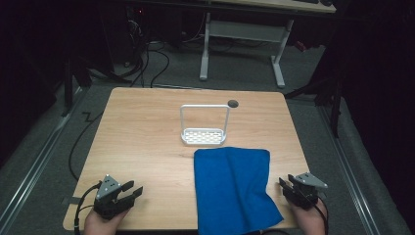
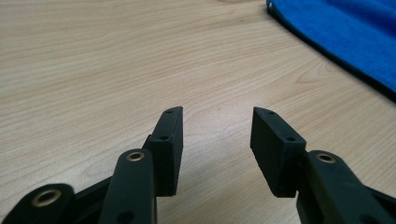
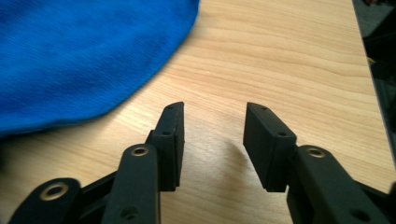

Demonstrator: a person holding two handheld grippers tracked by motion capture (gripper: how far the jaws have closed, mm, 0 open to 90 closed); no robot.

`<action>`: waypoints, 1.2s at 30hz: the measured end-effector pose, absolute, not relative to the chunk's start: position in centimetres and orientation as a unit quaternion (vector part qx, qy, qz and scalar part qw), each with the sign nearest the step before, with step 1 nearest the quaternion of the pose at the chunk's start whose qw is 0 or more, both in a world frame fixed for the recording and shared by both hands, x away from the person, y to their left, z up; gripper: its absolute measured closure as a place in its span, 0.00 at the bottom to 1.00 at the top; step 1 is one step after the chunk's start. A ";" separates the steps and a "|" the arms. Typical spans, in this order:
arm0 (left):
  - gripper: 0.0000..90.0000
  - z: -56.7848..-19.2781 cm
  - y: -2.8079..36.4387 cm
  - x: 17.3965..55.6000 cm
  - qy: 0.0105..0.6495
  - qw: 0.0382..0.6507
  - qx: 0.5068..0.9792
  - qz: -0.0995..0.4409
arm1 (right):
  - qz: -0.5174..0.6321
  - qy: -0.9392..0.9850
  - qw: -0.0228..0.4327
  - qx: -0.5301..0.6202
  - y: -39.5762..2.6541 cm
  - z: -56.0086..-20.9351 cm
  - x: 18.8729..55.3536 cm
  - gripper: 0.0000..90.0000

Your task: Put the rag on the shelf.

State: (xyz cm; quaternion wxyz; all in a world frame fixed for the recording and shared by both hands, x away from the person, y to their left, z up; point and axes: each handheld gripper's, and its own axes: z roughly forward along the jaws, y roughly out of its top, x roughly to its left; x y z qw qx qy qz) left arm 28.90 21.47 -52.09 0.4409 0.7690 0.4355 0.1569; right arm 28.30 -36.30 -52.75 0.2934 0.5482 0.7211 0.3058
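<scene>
Folded blue terry cloth (image 1: pixel 234 188) lying flat on the light wooden table (image 1: pixel 147 132), right of centre at the near side. Long axis running from the near edge toward the far side, slightly slanted; far short edge straight and facing the white wire-handled draining rack (image 1: pixel 204 126), near end drooping over the table's front edge. Rack just beyond the cloth, apart from it, tall handle loop upright. Small dark round hole (image 1: pixel 233 103) in the tabletop past the rack's right corner.

Left black two-jaw gripper (image 1: pixel 131 191) held low at the near left corner, well apart from the cloth, jaws aimed right and forward toward it. In the left gripper view (image 2: pixel 217 135), jaws spread, only bare wood between them, cloth's edge (image 2: pixel 336 32) up at the right.

Right black two-jaw gripper (image 1: pixel 286 186) just beside the cloth's right long edge, not touching. In the right gripper view (image 3: pixel 214 133), jaws likewise spread over bare wood, pinching nothing, blue cloth (image 3: pixel 84 56) at the upper left.
</scene>
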 end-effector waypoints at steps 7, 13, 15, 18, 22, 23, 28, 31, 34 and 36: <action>0.61 -52.1 20.8 29.0 0.429 0.438 0.775 0.156 | 0.346 0.755 0.282 0.481 -32.3 -51.3 27.3 0.66; 0.61 -52.3 20.8 29.0 0.431 0.440 0.774 0.150 | 0.351 0.760 0.271 0.476 -31.8 -51.2 27.4 0.65; 0.61 -52.3 20.2 29.1 0.425 0.441 0.778 0.140 | 0.355 0.762 0.262 0.475 -31.6 -51.2 27.5 0.65; 0.63 -51.9 17.4 29.7 0.406 0.455 0.787 0.094 | 0.356 0.771 0.251 0.464 -31.0 -51.2 27.9 0.71; 0.79 -51.2 10.6 30.6 0.341 0.450 0.823 0.055 | 0.339 0.788 0.238 0.456 -29.8 -51.6 28.8 0.80; 0.80 -51.1 8.9 30.8 0.328 0.453 0.828 0.045 | 0.334 0.793 0.234 0.453 -29.6 -51.7 29.0 0.82; 0.79 -52.3 1.6 31.2 0.276 0.407 0.870 0.020 | 0.319 0.802 0.216 0.457 -29.5 -52.5 29.1 0.85; 0.80 -52.6 1.6 31.1 0.270 0.400 0.875 0.026 | 0.321 0.800 0.215 0.460 -29.6 -52.5 29.0 0.85; 0.83 -52.7 2.6 31.0 0.280 0.400 0.872 0.027 | 0.323 0.800 0.215 0.458 -29.7 -52.6 28.8 0.85; 0.85 -52.8 3.9 30.9 0.286 0.402 0.869 0.031 | 0.324 0.800 0.214 0.457 -29.6 -52.6 28.7 0.85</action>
